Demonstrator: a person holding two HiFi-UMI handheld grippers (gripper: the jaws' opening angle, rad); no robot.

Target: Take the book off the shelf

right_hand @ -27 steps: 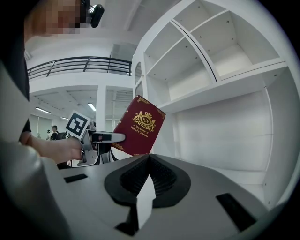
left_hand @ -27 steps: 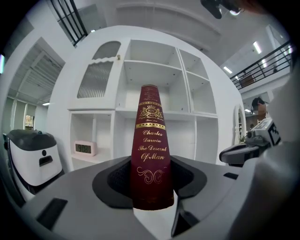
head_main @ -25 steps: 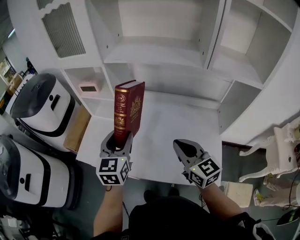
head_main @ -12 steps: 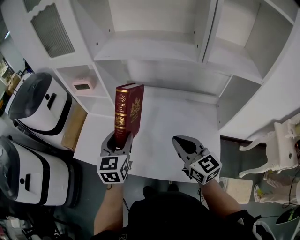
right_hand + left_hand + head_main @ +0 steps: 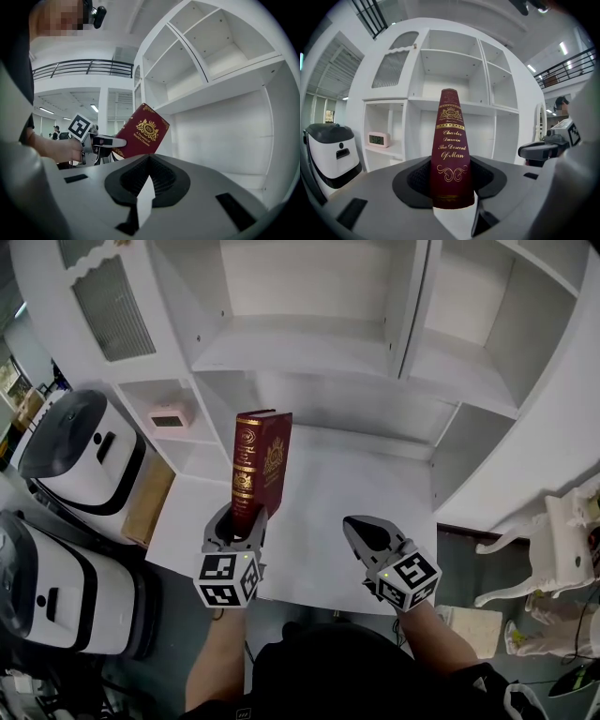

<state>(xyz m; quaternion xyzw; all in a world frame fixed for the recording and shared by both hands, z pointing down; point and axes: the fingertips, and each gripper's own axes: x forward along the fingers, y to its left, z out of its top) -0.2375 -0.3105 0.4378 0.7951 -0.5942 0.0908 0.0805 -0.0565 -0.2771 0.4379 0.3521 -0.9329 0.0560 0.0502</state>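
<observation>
A dark red hardback book (image 5: 259, 465) with gold lettering stands upright out in front of the white shelf unit (image 5: 300, 352), above the white desk top (image 5: 356, 493). My left gripper (image 5: 236, 517) is shut on the lower end of its spine. In the left gripper view the book (image 5: 451, 140) rises between the jaws, spine toward the camera. My right gripper (image 5: 362, 532) hovers to the right over the desk's front edge, shut and empty. The right gripper view shows the book's cover (image 5: 141, 131) tilted, with my left gripper (image 5: 107, 140) clamped on it.
The shelf compartments are bare except for a pink clock (image 5: 171, 417) in a small left cubby. Two white machines (image 5: 70, 451) and a cardboard box (image 5: 155, 498) stand at the left. A white chair (image 5: 572, 535) is at the right.
Almost nothing: my left gripper keeps the book upright in the same place and the right gripper stays beside it. Only the head view has shifted a little.
</observation>
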